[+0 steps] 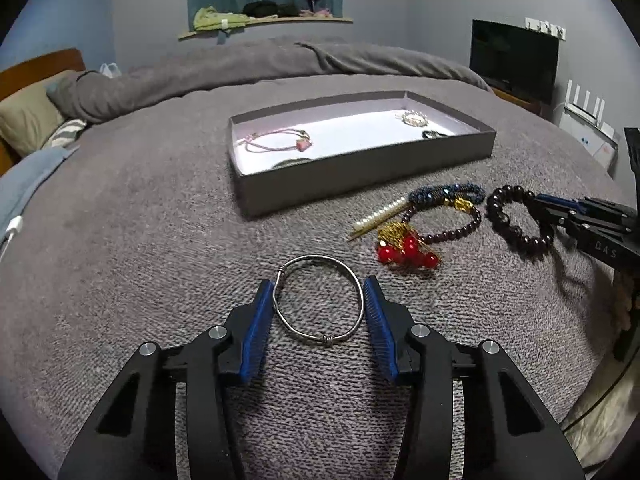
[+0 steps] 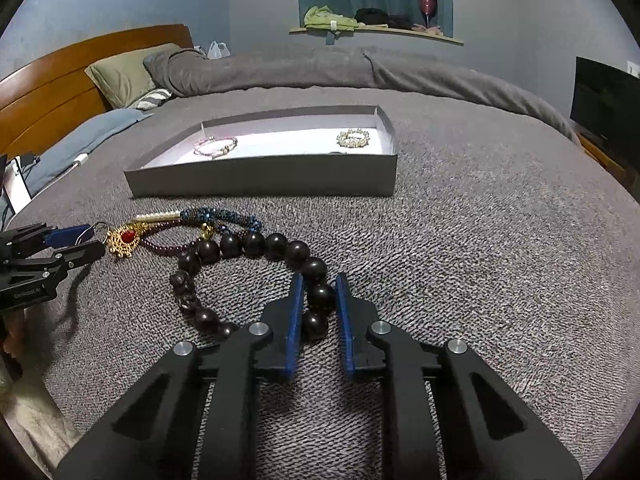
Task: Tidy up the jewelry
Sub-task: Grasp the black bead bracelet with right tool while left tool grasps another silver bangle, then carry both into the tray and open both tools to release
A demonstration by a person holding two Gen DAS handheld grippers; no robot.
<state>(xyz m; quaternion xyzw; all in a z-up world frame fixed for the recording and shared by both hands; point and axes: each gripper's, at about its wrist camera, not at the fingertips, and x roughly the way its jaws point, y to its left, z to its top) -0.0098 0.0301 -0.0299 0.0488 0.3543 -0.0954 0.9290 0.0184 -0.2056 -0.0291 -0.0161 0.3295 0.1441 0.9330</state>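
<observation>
Left wrist view: my left gripper (image 1: 319, 292) sits about half open around the thin silver wire bangle (image 1: 319, 306) lying flat on the grey bedspread (image 1: 160, 260). The left blue pad looks to touch the bangle's rim; at the right pad I can't tell contact. The shallow grey cardboard tray (image 1: 360, 176) is farther back, and its near wall cuts off a dark item inside. The pink cord bracelet (image 1: 276, 141) shows clearly, the pale beaded bracelet (image 1: 412, 119) is small and blurry. My right gripper (image 1: 538, 210) is cut off by the frame edge.

Right wrist view: the right gripper's fingers (image 2: 295, 300) are nearly closed, clamped on the dark wooden bead bracelet (image 2: 244, 245), whose near beads are hidden behind the fingers. The heap of red-gold, purple and blue beaded jewelry (image 2: 192, 228) overlaps, hard to separate.
</observation>
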